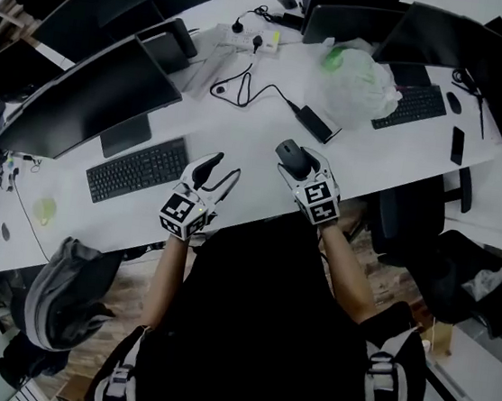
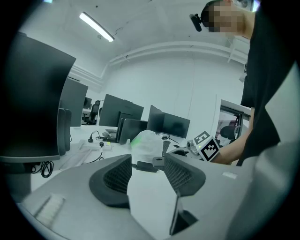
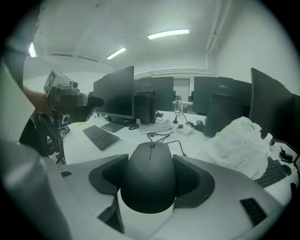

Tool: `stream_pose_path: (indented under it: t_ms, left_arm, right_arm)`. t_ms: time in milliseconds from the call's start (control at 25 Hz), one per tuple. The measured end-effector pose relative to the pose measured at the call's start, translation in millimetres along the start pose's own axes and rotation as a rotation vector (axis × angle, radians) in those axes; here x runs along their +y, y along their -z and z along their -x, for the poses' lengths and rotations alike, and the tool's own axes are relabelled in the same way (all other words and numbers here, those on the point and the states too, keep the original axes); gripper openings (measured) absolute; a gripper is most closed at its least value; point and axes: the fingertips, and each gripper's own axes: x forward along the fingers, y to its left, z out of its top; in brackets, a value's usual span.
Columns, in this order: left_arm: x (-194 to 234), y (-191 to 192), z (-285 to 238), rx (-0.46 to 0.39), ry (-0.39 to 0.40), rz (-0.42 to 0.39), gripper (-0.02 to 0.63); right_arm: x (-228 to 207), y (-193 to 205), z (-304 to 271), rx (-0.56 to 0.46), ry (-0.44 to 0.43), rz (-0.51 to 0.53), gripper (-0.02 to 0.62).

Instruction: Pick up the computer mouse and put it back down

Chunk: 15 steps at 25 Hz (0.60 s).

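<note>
A black computer mouse (image 3: 151, 176) sits between the two pads of my right gripper (image 3: 151, 180), which is shut on its sides; the mouse hangs above the white desk (image 1: 393, 149). In the head view the mouse (image 1: 291, 157) shows just beyond the right gripper (image 1: 302, 170), near the desk's front edge. My left gripper (image 1: 216, 174) hovers to the left of it, beside the keyboard (image 1: 137, 170), jaws open. In the left gripper view its fingers (image 2: 115, 180) have only bare desk between them.
A black monitor (image 1: 86, 102) stands behind the keyboard. A white plastic bag (image 1: 357, 79), a power brick with cable (image 1: 315, 121), a power strip (image 1: 248, 36) and a second keyboard (image 1: 412, 106) lie farther back. A backpack (image 1: 67, 295) sits by the floor at left.
</note>
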Motion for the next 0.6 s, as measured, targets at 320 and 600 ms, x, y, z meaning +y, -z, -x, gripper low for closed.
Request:
stream_pose_path:
  t_ms: [320, 600]
  left_arm:
    - [5, -9, 4, -0.018, -0.019, -0.011, 0.204]
    - [7, -16, 9, -0.039, -0.036, -0.024, 0.202]
  right_arm:
    - [3, -29, 9, -0.055, -0.013, -0.001, 0.298]
    - [4, -54, 21, -0.089, -0.025, 0.079, 0.297]
